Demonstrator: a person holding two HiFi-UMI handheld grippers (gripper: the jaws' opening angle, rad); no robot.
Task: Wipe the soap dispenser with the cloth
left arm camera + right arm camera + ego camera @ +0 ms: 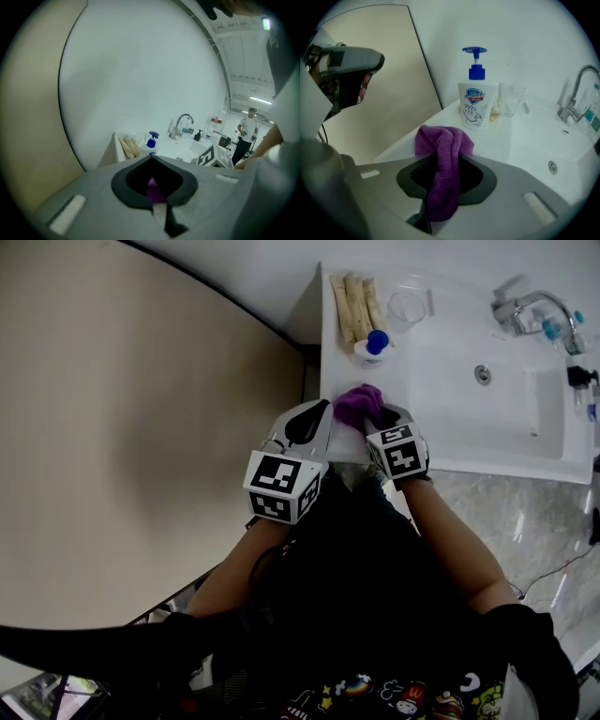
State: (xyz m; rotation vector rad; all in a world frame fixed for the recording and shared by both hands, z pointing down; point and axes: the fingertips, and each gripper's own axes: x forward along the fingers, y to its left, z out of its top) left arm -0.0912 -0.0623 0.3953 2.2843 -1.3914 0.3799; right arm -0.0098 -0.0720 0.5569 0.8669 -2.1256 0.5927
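My right gripper (380, 418) is clamped on the purple cloth (359, 404). In the right gripper view the cloth runs through the dark pocket between the jaws. It bunches up above the tips and hangs down in a fold below them. The bundle sits over the near left corner of the white washbasin (450, 460), just at its rim.

My left gripper (317, 413) is at the cloth's 9 o'clock, close beside it, with its tip over the same corner. Its own view shows the jaws drawn together at the tips. A sliver of purple shows through the pocket behind them, but I cannot tell whether that gripper touches the cloth.

The soap dispenser (372, 345) stands upright on the basin's ledge at 12 o'clock from the cloth, near it but clear of it. It is a white bottle with a blue pump head, and its printed label faces the right gripper. Neither gripper touches it.

Three beige rolls (354, 304) lie side by side at the dispenser's 11 o'clock, up against the wall. A clear glass tumbler (406, 306) stands at its 1 o'clock. The chrome tap (525, 307) is well off at 2 o'clock from the cloth, at the far side of the bowl. The drain (482, 374) lies between the tap and the near rim. In the left gripper view a person (246, 136) stands far back in the room, at 3 o'clock.
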